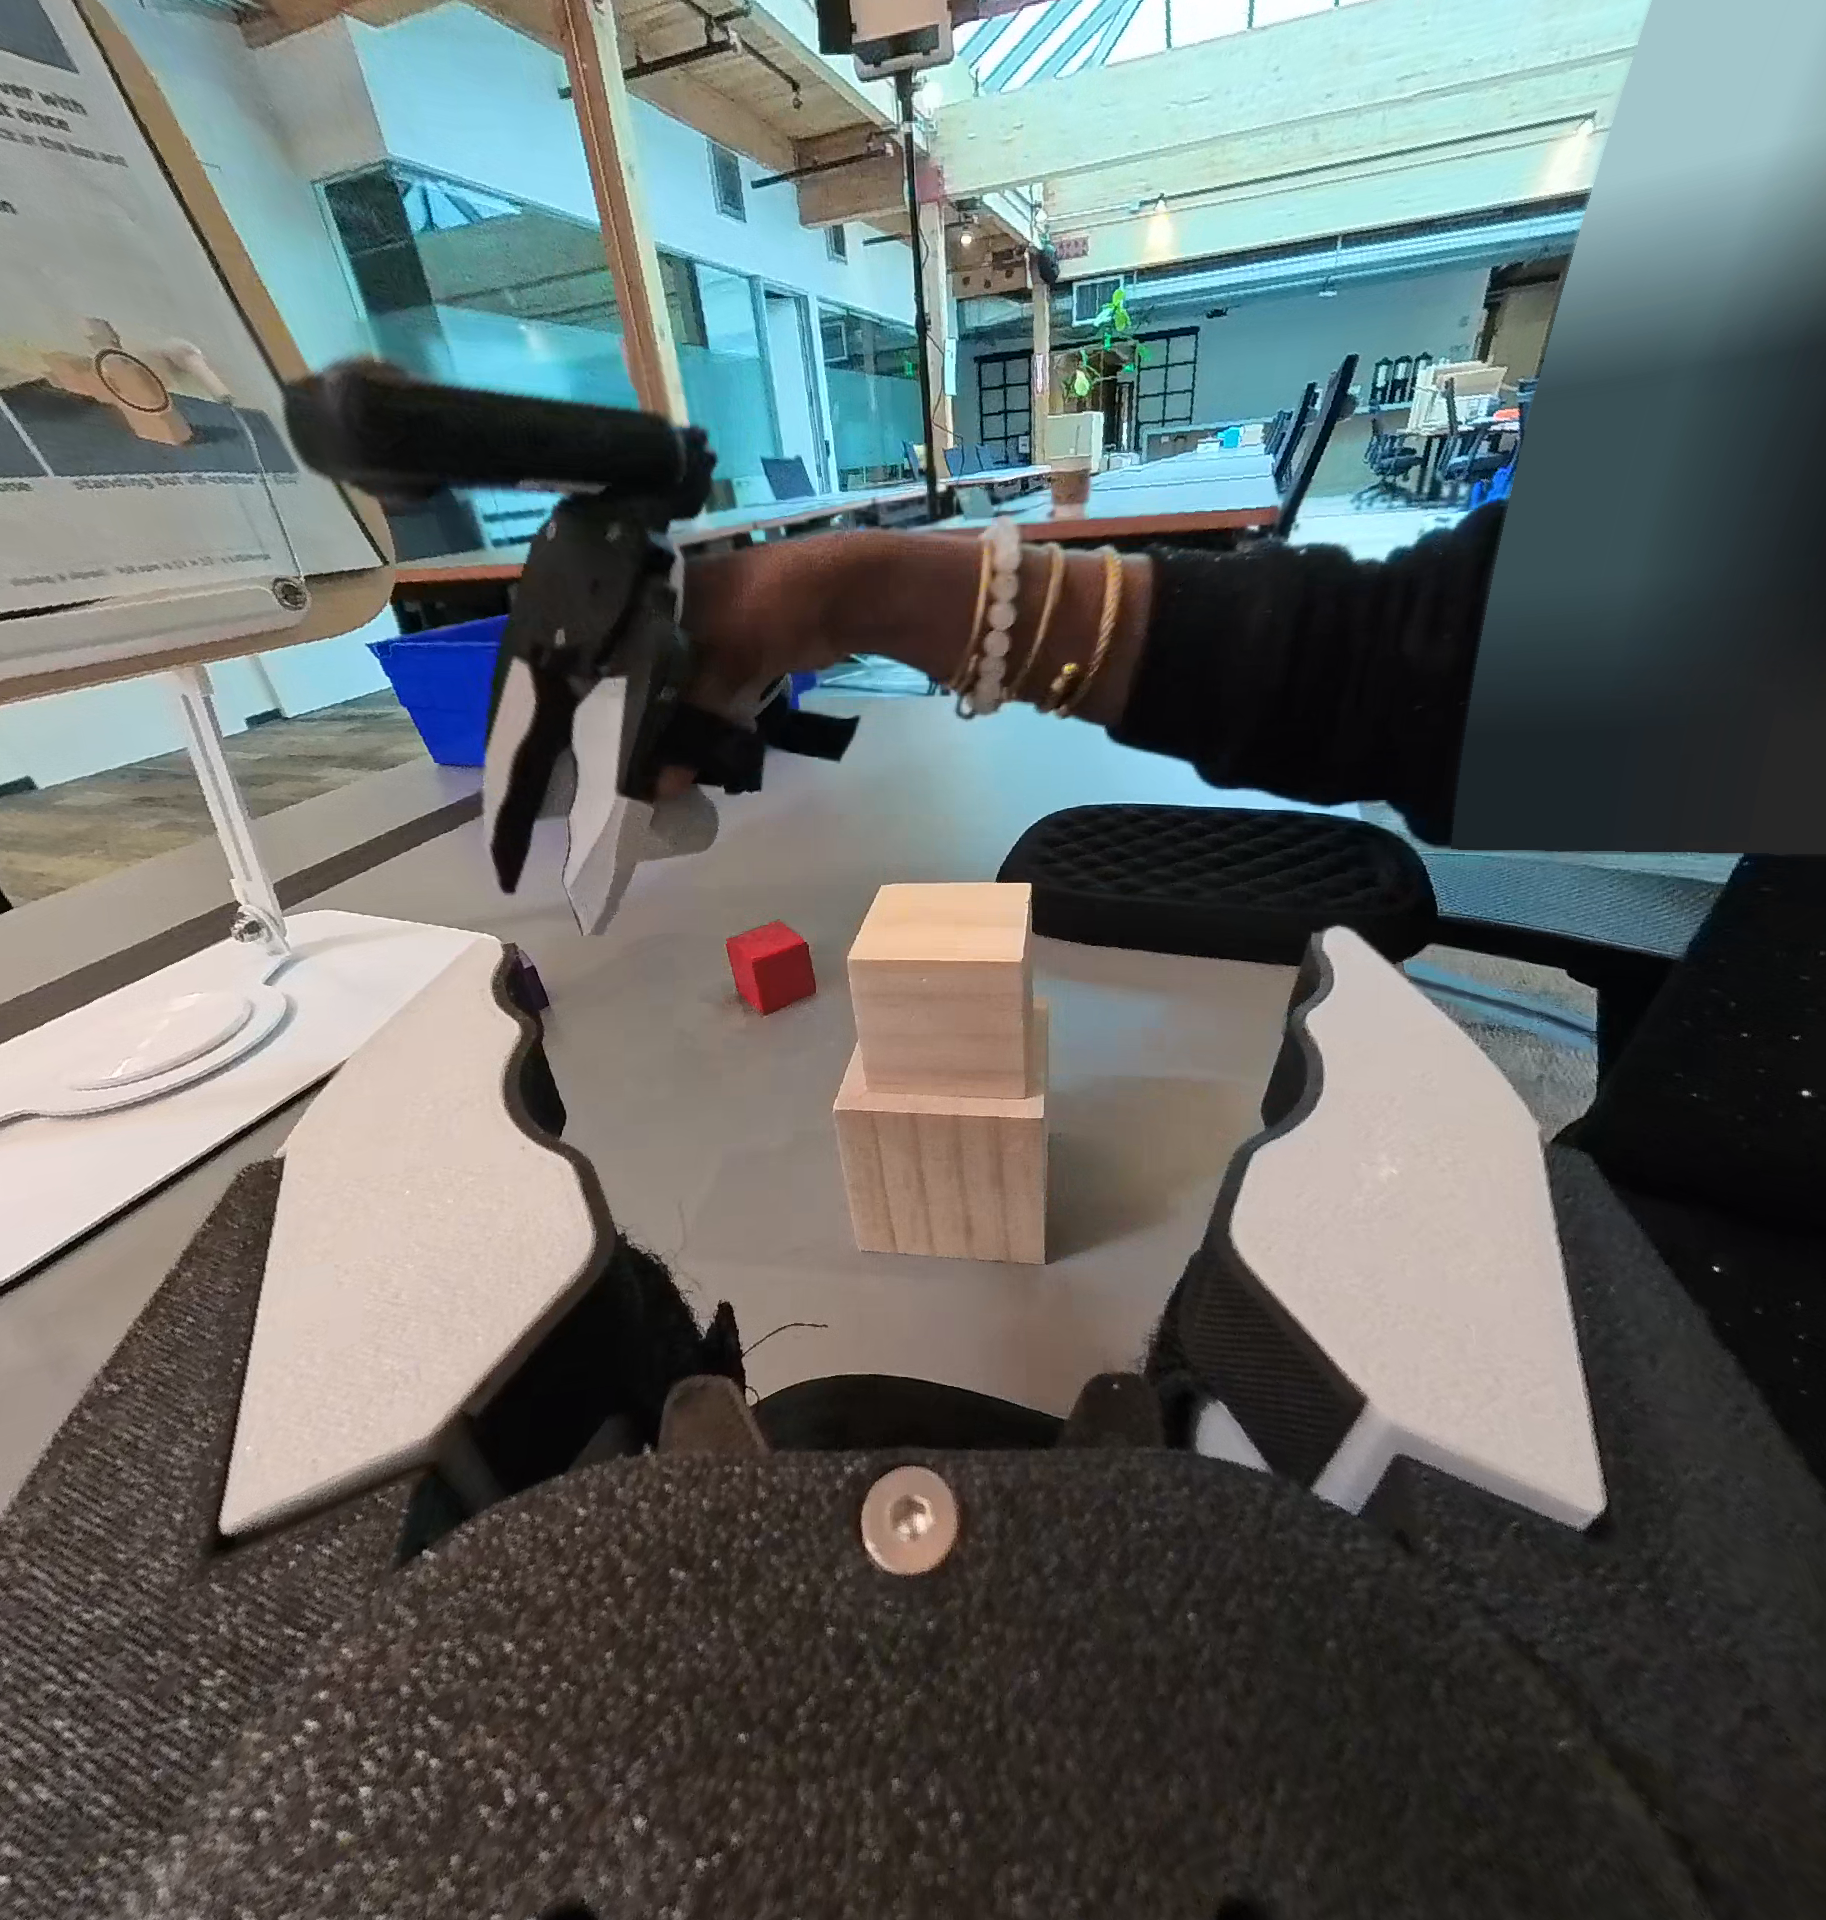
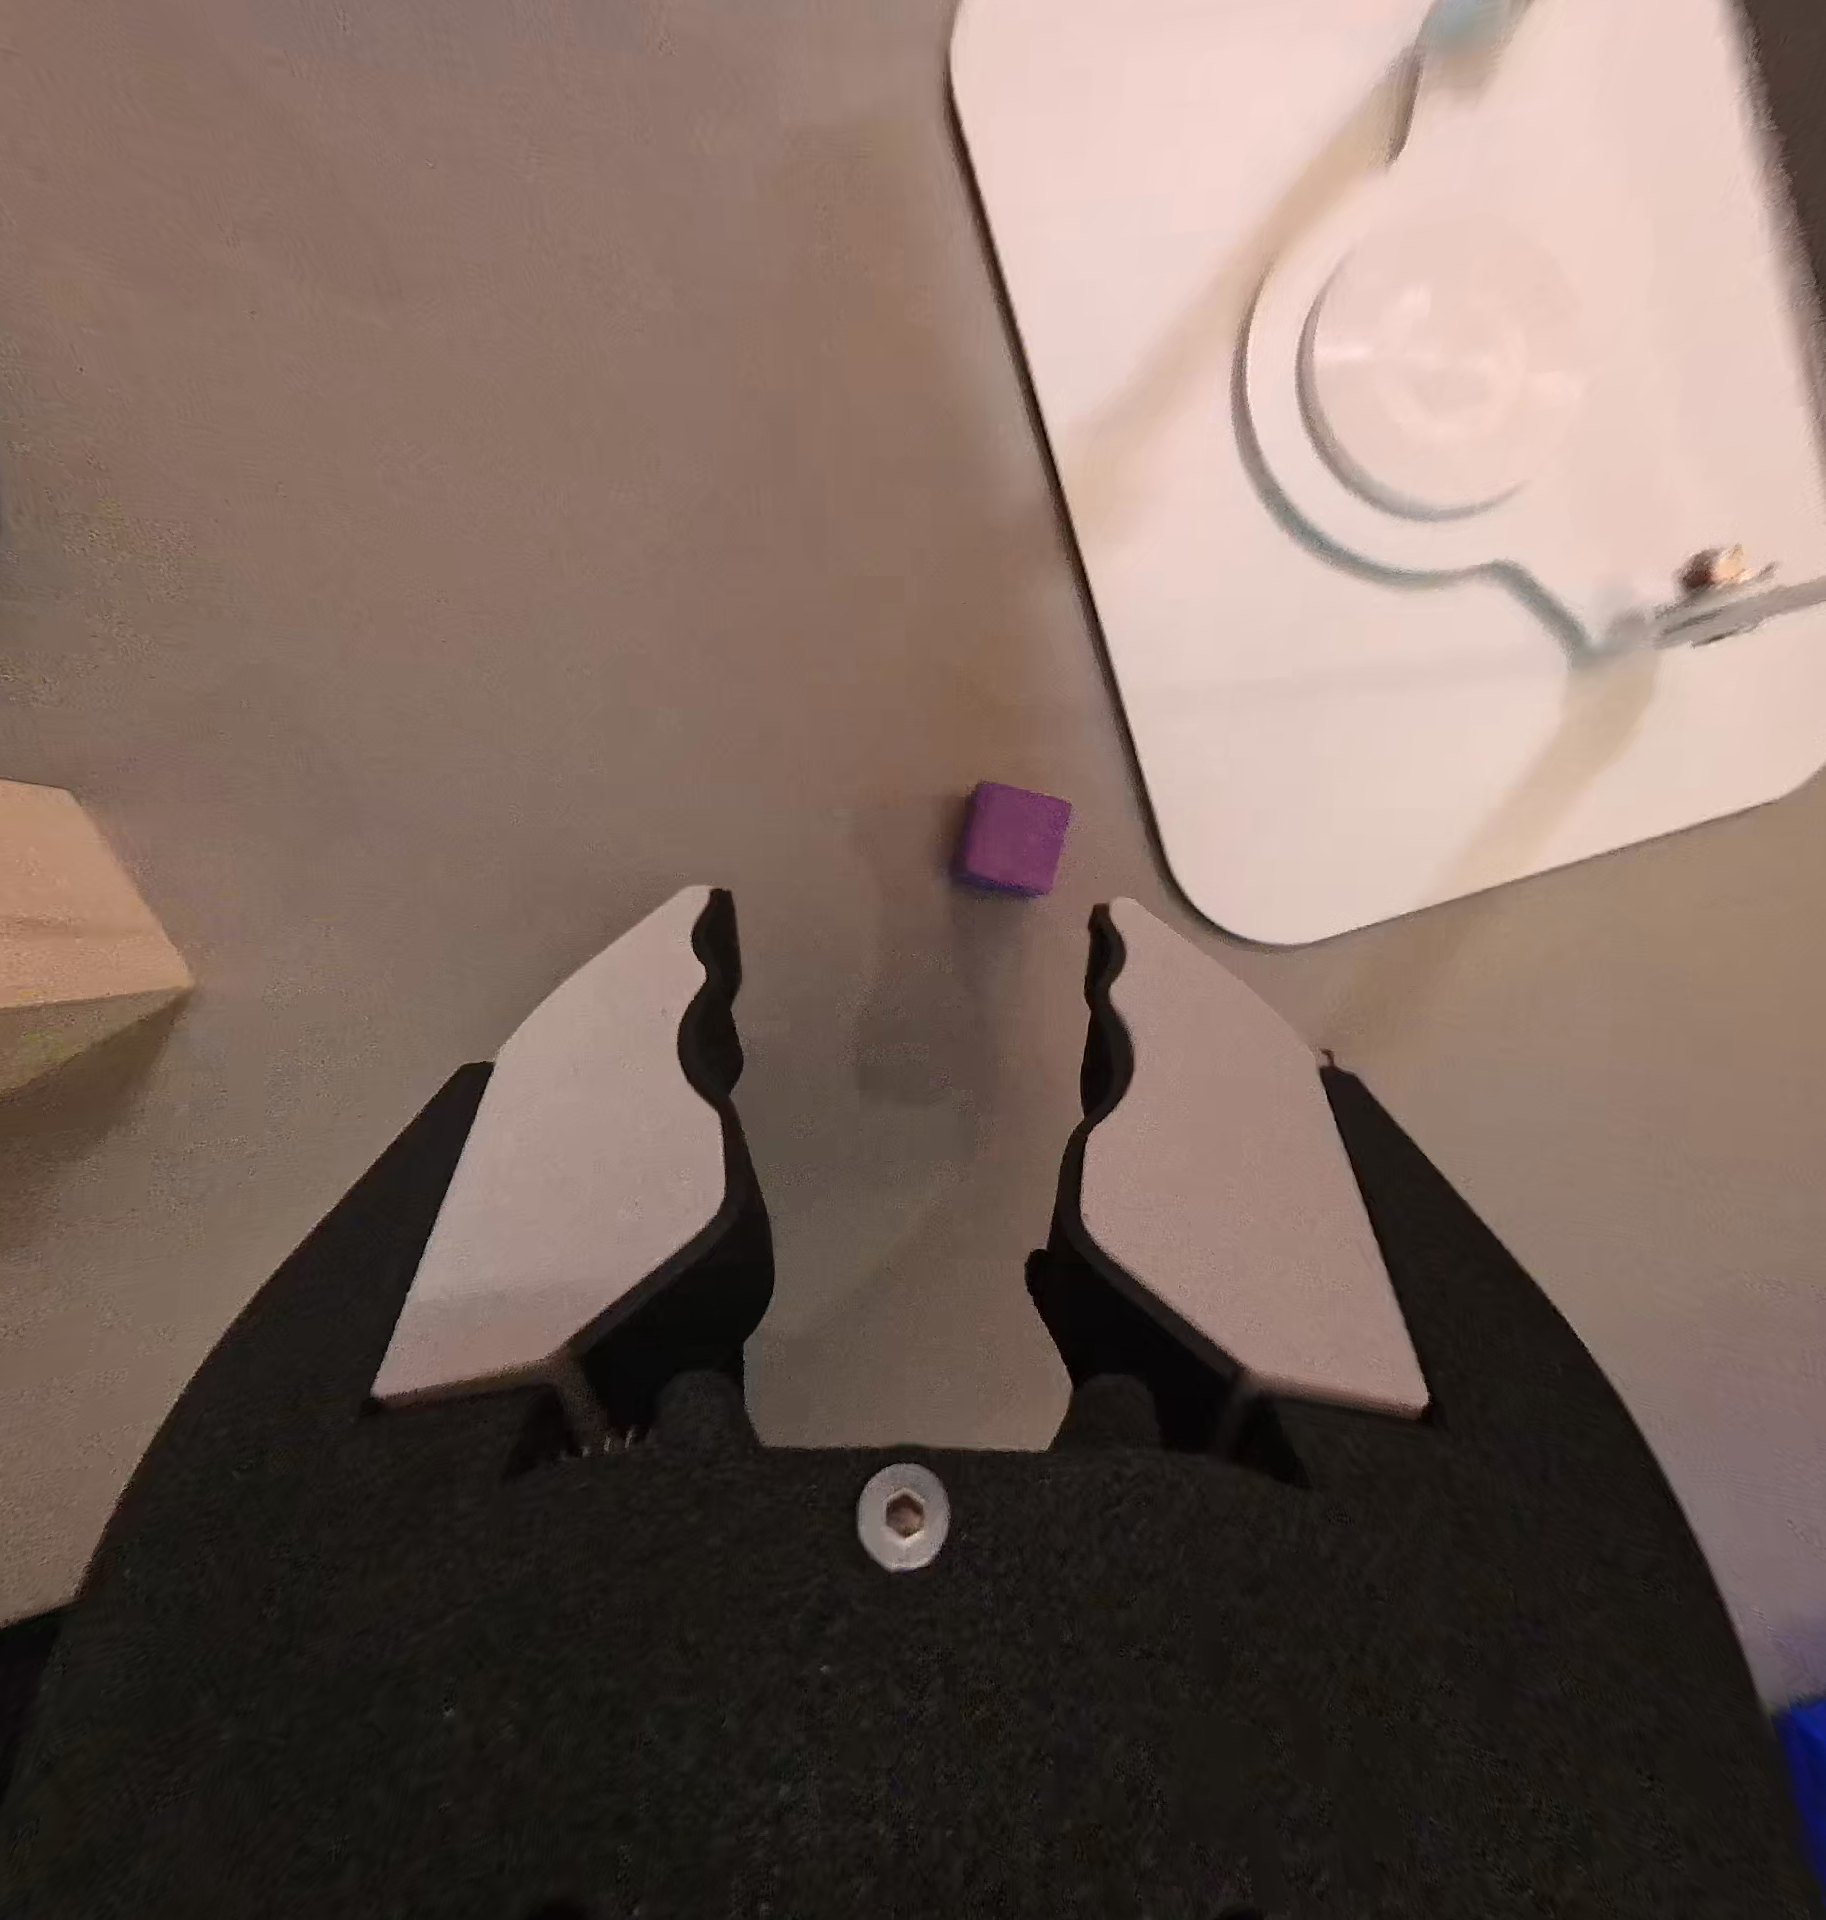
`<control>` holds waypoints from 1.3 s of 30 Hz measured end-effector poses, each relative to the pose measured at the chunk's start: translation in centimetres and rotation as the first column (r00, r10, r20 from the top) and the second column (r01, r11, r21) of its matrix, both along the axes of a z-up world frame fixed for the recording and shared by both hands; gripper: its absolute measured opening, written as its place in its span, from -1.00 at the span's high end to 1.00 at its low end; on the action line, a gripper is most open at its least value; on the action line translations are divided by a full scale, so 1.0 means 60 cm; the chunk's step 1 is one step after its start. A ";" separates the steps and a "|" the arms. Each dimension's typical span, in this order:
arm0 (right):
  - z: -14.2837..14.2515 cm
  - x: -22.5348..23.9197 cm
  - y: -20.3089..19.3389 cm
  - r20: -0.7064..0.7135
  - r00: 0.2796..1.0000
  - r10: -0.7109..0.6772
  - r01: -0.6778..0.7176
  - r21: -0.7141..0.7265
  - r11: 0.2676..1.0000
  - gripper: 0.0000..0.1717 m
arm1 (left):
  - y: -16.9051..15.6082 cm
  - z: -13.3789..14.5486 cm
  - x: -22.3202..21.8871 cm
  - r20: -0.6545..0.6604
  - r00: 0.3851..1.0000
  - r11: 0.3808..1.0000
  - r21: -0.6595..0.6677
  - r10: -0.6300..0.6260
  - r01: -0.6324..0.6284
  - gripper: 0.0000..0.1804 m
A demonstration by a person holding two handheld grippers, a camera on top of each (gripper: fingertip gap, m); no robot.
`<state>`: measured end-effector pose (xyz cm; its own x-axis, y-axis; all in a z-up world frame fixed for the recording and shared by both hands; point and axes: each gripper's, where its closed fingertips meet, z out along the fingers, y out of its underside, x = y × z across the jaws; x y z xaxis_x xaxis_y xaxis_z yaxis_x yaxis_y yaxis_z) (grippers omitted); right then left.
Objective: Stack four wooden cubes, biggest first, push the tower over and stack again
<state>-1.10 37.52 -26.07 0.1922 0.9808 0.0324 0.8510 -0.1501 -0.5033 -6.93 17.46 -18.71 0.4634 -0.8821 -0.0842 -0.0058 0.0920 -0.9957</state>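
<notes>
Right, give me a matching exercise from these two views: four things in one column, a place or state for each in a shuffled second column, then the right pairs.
Things:
1. purple cube
2. red cube
3. upper wooden block
4. left gripper

Places or states:
A. stacked on the lower wooden block
B. lying on the table just beyond the open right gripper
C. wide open, holding nothing
D. alone on the table, left of the wooden stack

Pairs: 1-B, 2-D, 3-A, 4-C
</notes>
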 end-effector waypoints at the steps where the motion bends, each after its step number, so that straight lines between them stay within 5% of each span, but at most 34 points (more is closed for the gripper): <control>1: -0.009 0.002 0.004 0.001 1.000 -0.003 0.003 -0.033 0.999 0.27 | 0.000 0.001 -0.001 0.005 1.000 1.000 -0.002 -0.001 0.001 -0.47; 6: -0.008 0.017 -0.040 -0.006 1.000 -0.015 0.014 -0.155 0.988 0.31 | 0.000 0.004 -0.004 0.025 1.000 1.000 -0.005 -0.003 0.003 -0.47; 18: -0.049 0.063 -0.118 0.145 0.981 -0.127 0.136 -0.052 0.989 0.41 | -0.001 0.002 -0.001 0.005 1.000 1.000 0.008 0.002 -0.002 -0.45; 20: -0.052 0.059 -0.124 0.146 0.985 -0.092 0.101 -0.054 0.993 0.68 | -0.001 0.001 -0.001 0.003 1.000 1.000 0.006 0.002 -0.002 -0.45; 25: -0.002 0.031 -0.150 0.041 0.999 0.008 -0.005 -0.064 0.998 0.69 | 0.000 0.001 -0.001 0.007 1.000 1.000 0.002 0.001 -0.001 -0.45; 32: 0.119 -0.031 -0.268 -0.072 0.937 0.343 -0.345 -0.016 0.938 0.69 | 0.000 0.000 0.000 0.002 1.000 1.000 0.003 0.002 -0.002 -0.45; 39: 0.114 -0.047 -0.319 0.073 0.879 0.472 -0.473 -0.012 0.881 0.68 | 0.000 0.001 0.000 0.003 1.000 1.000 0.005 0.002 -0.002 -0.45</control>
